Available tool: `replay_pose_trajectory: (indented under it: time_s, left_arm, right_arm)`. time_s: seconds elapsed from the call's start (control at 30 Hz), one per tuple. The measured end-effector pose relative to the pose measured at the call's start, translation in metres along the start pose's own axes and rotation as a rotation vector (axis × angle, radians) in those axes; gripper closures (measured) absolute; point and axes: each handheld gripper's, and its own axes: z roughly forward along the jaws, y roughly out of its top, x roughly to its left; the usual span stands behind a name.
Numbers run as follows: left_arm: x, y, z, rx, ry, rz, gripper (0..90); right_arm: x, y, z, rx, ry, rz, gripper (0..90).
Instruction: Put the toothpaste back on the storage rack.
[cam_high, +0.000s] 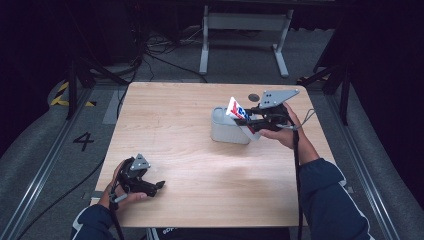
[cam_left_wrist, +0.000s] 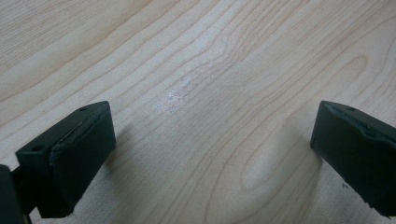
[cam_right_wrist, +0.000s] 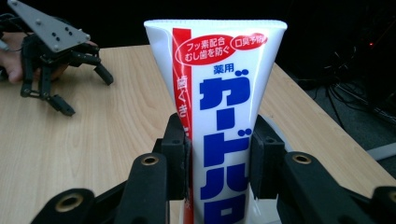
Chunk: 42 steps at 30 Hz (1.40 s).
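A white plastic toothpaste tube (cam_right_wrist: 219, 121) printed with a red stripe and blue Japanese lettering is gripped by the right tool (cam_right_wrist: 219, 163); in the right gripper view the two black jaws are pressed against its sides at lower centre, and its flat crimped end is raised toward the top of the frame. In the high view the same tube (cam_high: 235, 109) is seen right of centre, tilted, with its lower part over the opening of a pale grey rounded container (cam_high: 227, 131) that stands on the light wooden counter (cam_high: 200, 165). The right tool (cam_high: 252, 122) is held there by a hand that enters from the lower right in a dark blue sleeve (cam_high: 325, 200), and the grey three-cornered plate is seen above it.

The left tool (cam_high: 159, 185) is held at the lower left of the high view, low over the counter and well apart from the container. In the left gripper view its jaws are spread wide at the two lower corners, with nothing but bare wood grain (cam_left_wrist: 210, 102) between them.
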Motion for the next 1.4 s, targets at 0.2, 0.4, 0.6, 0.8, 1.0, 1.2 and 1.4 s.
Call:
replay_pose_trajectory:
  time_s: [0.2,0.4,0.6,0.8,1.0,1.2,1.4]
  left_arm:
    - [0.0,0.0,0.0,0.0,-0.001,0.0,0.4]
    - [0.0,0.0,0.0,0.001,-0.003,0.003,0.4]
    - [0.0,0.0,0.0,-0.003,-0.003,0.002,0.4]
    - [0.0,0.0,0.0,-0.005,-0.001,0.003,0.4]
    - [0.0,0.0,0.0,-0.005,-0.002,0.001,0.4]
    - [0.0,0.0,0.0,-0.001,-0.001,0.002,0.4]
    - [0.0,0.0,0.0,-0.002,-0.001,0.001,0.4]
  right_arm:
    - [-0.011,0.004,0.006,-0.033,-0.029,0.028,65.4]
    - [-0.022,0.007,0.01,-0.049,-0.049,0.052,65.3]
    - [-0.03,0.008,0.017,-0.06,-0.057,0.07,65.3]
    - [-0.034,0.01,0.023,-0.067,-0.057,0.076,65.2]
    - [-0.038,0.014,0.03,-0.073,-0.061,0.08,65.1]
    - [-0.045,0.011,0.04,-0.059,-0.062,0.093,65.0]
    - [-0.05,0.011,0.045,-0.066,-0.067,0.104,64.9]
